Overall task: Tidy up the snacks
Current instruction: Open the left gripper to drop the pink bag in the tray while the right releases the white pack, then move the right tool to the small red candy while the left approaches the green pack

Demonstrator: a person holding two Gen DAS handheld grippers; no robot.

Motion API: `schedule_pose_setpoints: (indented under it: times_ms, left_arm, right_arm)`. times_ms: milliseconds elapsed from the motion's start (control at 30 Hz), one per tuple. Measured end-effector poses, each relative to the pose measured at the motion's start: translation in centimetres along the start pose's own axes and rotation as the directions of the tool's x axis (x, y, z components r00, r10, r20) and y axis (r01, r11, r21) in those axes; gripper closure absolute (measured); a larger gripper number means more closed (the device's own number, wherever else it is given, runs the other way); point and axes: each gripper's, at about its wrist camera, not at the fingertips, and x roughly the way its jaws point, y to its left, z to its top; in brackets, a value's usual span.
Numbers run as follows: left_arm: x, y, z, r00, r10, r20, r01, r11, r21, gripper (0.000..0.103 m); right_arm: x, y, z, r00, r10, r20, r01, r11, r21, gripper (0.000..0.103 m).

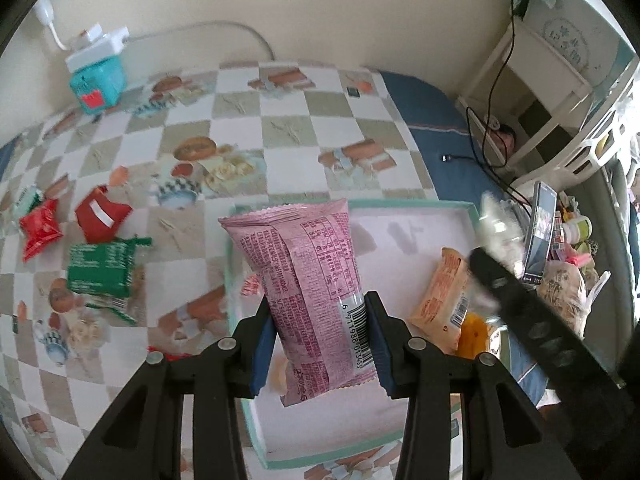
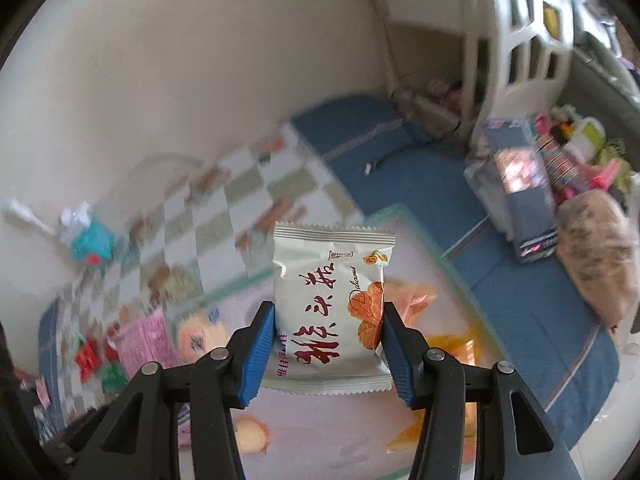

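two grippers in view, each loaded. largest item: the checked tablecloth, printed with food pictures, spread over a blue cover. on it lies a shallow white tray with a mint-green rim, partly filled — an orange-and-cream snack packet rests inside near its right edge, beside a yellow-orange item too blurred to identify.

left gripper: blue pads pressed on both sides of a pink snack packet, held upright over the tray's left portion, barcode side facing the camera.

right gripper: pads clamped on a white snack packet with red lettering, held above the tray interior; the pink packet shows blurred at lower left in the right wrist view.

loose on the cloth, left of the tray: a green packet, then two smaller red packets. a teal box stands at the far edge by the wall.
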Motion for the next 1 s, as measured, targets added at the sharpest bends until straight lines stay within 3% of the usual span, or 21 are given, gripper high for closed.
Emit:
schedule_pose_setpoints:
  times_ms: [133, 467, 600, 867, 1000]
  left_arm:
    - [1.2, 0.1, -0.1, 1.0, 0.029, -0.013, -0.028, 1.0, 0.003, 0.059]
    - [2.6, 0.6, -0.1, 0.999, -0.005, -0.054, 0.003, 0.999, -0.032, 0.058]
    - [2.7, 0.7, -0.1, 0.998, -0.004, -0.065, 0.001, 0.999, -0.042, 0.041]
    - [1.2, 2.1, 0.3, 0.998, 0.023, -0.063, -0.028, 0.996, -0.084, 0.038]
    - [0.0, 4.1, 0.7, 0.996, 0.076, -0.047, -0.082, 0.986, -0.145, 0.024]
  right_arm:
    - [2.4, 0.1, -0.7, 0.998, 0.005, -0.056, -0.005, 1.0, 0.002, 0.048]
    - [3.6, 0.2, -0.8, 0.997, 0.002, -0.083, -0.002, 1.0, 0.003, 0.047]
    - [3.3, 0.2, -0.6, 0.997, 0.006, -0.08, -0.005, 1.0, 0.006, 0.042]
    - [2.2, 0.7, -0.2, 0.998, -0.012, -0.065, 0.01, 1.0, -0.021, 0.036]
    - [1.3, 1.4, 0.0, 0.999, -0.027, -0.046, 0.024, 0.998, -0.05, 0.029]
